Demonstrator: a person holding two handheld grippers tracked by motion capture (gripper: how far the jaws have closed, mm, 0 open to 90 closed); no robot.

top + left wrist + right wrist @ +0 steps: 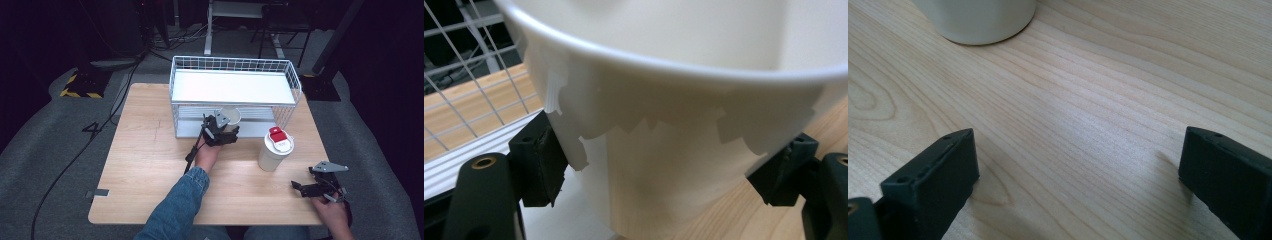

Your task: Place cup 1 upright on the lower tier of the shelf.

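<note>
At the front of the wire rack (235,95), by its lower shelf, the left gripper (220,131) has its jaws clamped on both sides of a tilted white cup (664,115), held off the table (150,165). Right gripper (320,186) hovers wide open, holding nothing, near the lidded cup (274,149).

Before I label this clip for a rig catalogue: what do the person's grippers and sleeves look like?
Both the left gripper and right gripper are black with blocky two-jaw pads. The right carries a grey three-cornered plate; a black cable trails from the left. The left forearm wears a blue denim sleeve.
</note>
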